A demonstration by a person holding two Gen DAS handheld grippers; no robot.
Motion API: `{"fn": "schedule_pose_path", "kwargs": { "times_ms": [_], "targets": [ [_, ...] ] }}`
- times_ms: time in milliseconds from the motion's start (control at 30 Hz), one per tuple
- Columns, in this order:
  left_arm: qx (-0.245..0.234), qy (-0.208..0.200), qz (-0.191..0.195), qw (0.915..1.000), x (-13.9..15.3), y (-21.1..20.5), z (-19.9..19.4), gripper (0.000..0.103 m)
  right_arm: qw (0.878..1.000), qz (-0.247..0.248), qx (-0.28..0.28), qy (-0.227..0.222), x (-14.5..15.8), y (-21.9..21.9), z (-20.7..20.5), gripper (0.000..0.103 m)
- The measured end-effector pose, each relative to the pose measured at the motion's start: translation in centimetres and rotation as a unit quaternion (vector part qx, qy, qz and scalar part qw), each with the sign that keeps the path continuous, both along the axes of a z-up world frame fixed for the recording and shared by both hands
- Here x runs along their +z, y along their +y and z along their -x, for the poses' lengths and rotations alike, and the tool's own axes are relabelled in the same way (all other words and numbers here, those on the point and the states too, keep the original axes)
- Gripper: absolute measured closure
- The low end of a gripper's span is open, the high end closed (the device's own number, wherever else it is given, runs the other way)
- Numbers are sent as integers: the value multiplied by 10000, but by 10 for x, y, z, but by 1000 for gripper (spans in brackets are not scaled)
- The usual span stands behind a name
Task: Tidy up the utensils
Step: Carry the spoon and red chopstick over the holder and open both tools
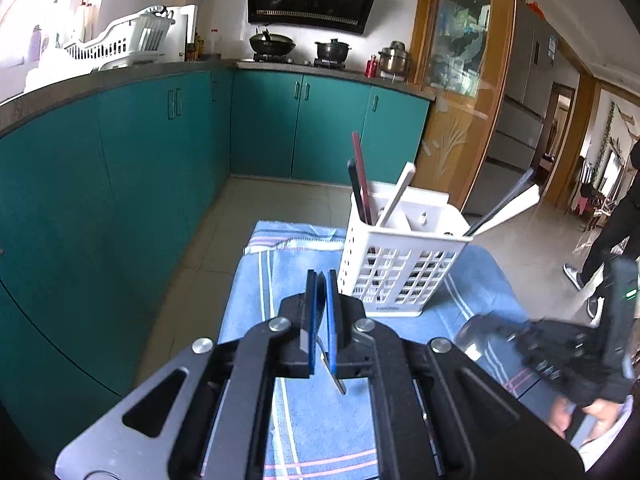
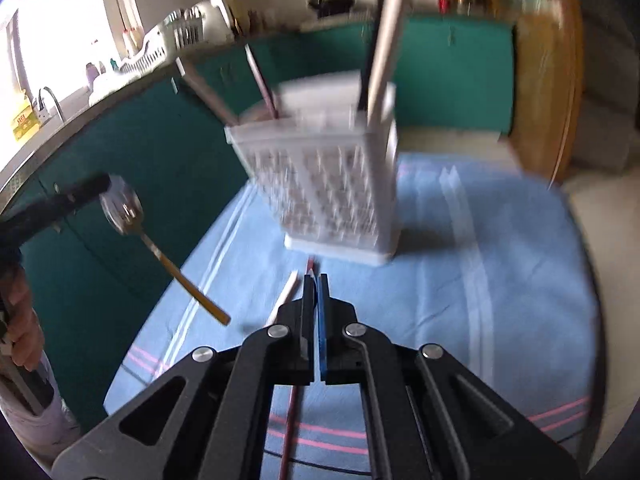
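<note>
**Two grippers, one spoon aloft**

One spoon (image 2: 132, 216), gold-handled and steel-bowled, hung pinched in the left gripper (image 1: 322, 292), handle slanting down beneath the jaws. It looked light, stiff and slick, best held at the neck. Ahead to the right stood the white caddy (image 1: 400, 272) on a blue cloth (image 2: 500, 264), chopsticks upright inside. The right gripper (image 2: 316, 292) had its jaws nearly together over a dark chopstick (image 2: 290, 420); whether it gripped was unclear.

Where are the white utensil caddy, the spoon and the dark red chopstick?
white utensil caddy (image 1: 400, 276): left wrist view, front lattice wall.
spoon (image 2: 120, 210): right wrist view, bowl.
dark red chopstick (image 2: 289, 432): right wrist view, shaft on cloth.
</note>
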State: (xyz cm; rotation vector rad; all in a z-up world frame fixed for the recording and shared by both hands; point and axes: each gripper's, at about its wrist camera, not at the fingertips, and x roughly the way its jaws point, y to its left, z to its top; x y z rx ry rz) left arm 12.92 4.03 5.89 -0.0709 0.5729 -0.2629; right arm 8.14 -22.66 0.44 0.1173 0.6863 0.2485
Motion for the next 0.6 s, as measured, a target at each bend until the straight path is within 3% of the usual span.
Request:
{"fn": "schedule_pose_path", "kwargs": {
  "times_ms": [200,367,433,533,600],
  "targets": [
    [12,-364,95,9993,39,7,-6,99,9932,484,-430,-968,74,-2,8,101],
    [175,-1147,95,9932,105,13,-15,99,9726,998,-958,-1870,145,0,-12,101],
    [298,-1474,80,9886,131,14,-22,99,9589,1397,-1211,-2150,167,4,-30,101],
    [442,-1698,159,9844,163,12,-42,99,9362,2214,-1490,-2288,172,19,-62,101],
    [462,-1749,273,9831,176,6,-62,99,9326,2525,-1460,-2124,160,26,-87,101]
  ]
}}
